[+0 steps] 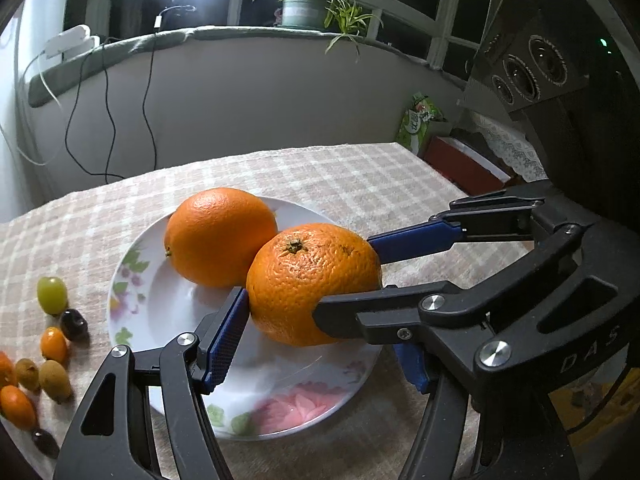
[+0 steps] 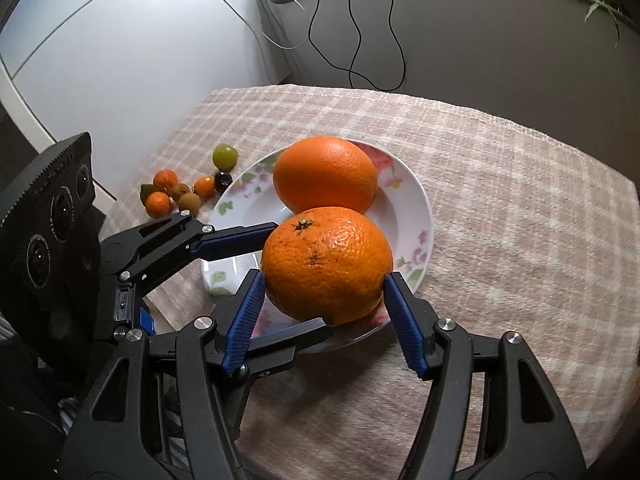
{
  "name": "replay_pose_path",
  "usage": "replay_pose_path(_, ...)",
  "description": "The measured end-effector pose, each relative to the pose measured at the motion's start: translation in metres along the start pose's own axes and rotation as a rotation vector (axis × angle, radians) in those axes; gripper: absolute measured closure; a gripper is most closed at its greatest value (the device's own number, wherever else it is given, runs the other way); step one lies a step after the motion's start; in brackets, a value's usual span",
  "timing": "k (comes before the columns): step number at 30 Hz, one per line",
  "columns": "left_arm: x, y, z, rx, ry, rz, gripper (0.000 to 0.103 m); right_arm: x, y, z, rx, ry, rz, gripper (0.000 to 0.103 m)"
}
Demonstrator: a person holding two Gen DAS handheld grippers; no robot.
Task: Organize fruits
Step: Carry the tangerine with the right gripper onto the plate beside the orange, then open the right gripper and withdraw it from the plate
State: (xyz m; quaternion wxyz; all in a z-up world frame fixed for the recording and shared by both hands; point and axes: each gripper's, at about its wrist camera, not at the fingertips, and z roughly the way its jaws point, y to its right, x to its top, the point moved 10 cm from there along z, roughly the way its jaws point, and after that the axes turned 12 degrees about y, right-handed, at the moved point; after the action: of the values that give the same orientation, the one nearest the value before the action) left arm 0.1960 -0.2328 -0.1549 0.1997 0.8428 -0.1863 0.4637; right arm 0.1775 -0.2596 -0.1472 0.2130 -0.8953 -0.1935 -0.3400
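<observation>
Checked tablecloth (image 2: 500, 200): near orange (image 2: 326, 262) over plate (image 2: 416, 204), clamped crosswise by left gripper (image 1: 316, 312) and right gripper (image 2: 324, 308) fingers.

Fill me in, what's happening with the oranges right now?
Both handheld grippers are closed on one fruit: the left gripper and the right gripper each have pads against the near orange, over the flowered plate. It touches the far orange, which sits on the plate. Whether the near orange rests there or is lifted, I cannot tell. Small fruits lie on the checked tablecloth beside the plate, untouched.
</observation>
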Motion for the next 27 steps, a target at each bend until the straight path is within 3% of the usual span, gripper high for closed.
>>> replay_pose_path(7, -0.003, -0.003, 0.000, 0.006, -0.025, -0.008, 0.034, 0.002, -0.005, -0.002, -0.064, 0.008, -0.070, 0.037)
replay_pose_path(11, -0.007, -0.008, -0.001, 0.003, -0.051, -0.025, 0.034, 0.005, -0.005, -0.007, -0.079, 0.025, -0.057, 0.029)
replay_pose_path(27, 0.005, -0.022, -0.048, 0.014, 0.022, -0.016, 0.034, 0.023, -0.027, -0.037, -0.070, 0.129, -0.008, 0.028)
